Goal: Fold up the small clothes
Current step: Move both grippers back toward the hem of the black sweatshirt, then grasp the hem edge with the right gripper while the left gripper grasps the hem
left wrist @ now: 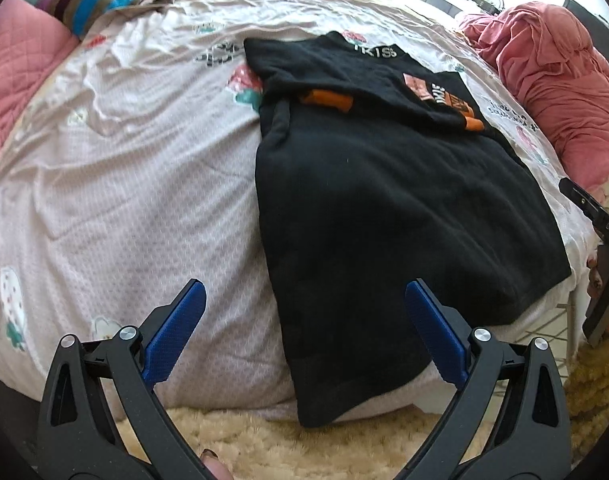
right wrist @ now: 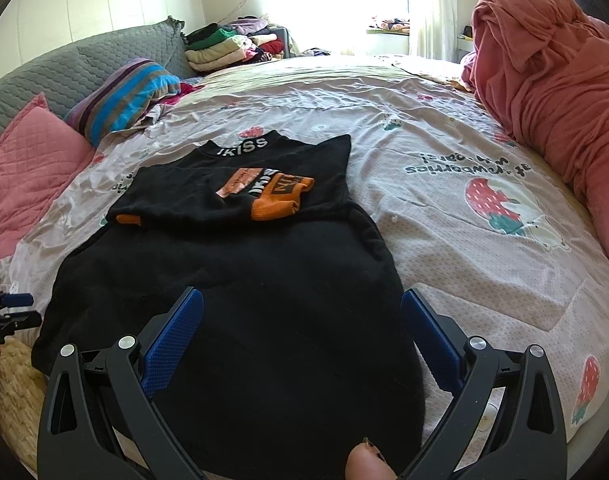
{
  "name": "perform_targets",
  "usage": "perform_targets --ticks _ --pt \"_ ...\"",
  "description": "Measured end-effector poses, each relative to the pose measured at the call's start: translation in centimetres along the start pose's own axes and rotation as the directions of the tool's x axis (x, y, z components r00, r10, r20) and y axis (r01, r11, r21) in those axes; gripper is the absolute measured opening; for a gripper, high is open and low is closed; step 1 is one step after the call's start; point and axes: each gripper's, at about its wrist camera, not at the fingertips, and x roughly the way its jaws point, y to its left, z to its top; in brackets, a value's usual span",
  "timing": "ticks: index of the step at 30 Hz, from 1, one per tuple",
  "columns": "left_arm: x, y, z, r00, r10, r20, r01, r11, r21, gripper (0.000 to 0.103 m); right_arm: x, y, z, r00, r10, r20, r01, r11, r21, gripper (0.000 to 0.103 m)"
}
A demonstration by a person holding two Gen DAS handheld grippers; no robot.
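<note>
A small black sweater [left wrist: 384,200] [right wrist: 244,280] lies flat on the bed, collar away from me, white "IKISS" lettering on the neck. Both sleeves are folded across its chest, and their orange cuffs [right wrist: 276,204] [left wrist: 328,100] show. My left gripper [left wrist: 304,292] hangs open above the sweater's near left hem, with nothing between its blue pads. My right gripper [right wrist: 302,300] hangs open over the lower body of the sweater, also holding nothing. The left gripper [right wrist: 12,308] also shows at the left edge of the right wrist view.
The bed sheet [right wrist: 464,240] is pale pink with strawberry prints. A heap of pink cloth [right wrist: 552,80] lies at the right, pink and striped pillows [right wrist: 124,92] at the left, stacked clothes [right wrist: 232,44] at the far end. A shaggy cream rug [left wrist: 304,440] lies below the bed edge.
</note>
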Motion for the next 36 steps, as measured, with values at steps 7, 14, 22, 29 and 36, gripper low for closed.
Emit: perform_targets --ticks 7,14,22,29,36 --pt "0.3 0.5 -0.9 0.995 -0.085 -0.058 0.082 0.996 -0.046 0.082 -0.5 -0.9 -0.6 1.0 -0.017 -0.009 0.017 1.0 0.007 0.099" --pt "1.5 0.5 -1.7 0.978 -0.158 -0.139 0.152 0.987 -0.057 0.061 -1.1 -1.6 -1.9 0.999 -0.02 -0.04 0.019 1.0 -0.007 0.098" --pt "2.4 -0.6 -2.0 0.968 -0.16 -0.194 0.163 0.987 0.004 0.054 -1.7 -2.2 -4.3 0.988 0.027 -0.153 -0.034 0.998 -0.047 0.098" --pt "3.2 -1.3 -1.8 0.967 -0.131 -0.217 0.141 0.99 0.031 0.055 -2.0 -3.0 -5.8 0.969 0.066 -0.24 -0.079 0.996 -0.045 0.098" --pt "3.4 -0.7 -1.5 0.961 -0.16 -0.226 0.163 0.987 -0.004 0.056 -0.8 -4.9 -7.0 0.942 0.113 -0.317 -0.104 0.994 0.042 0.07"
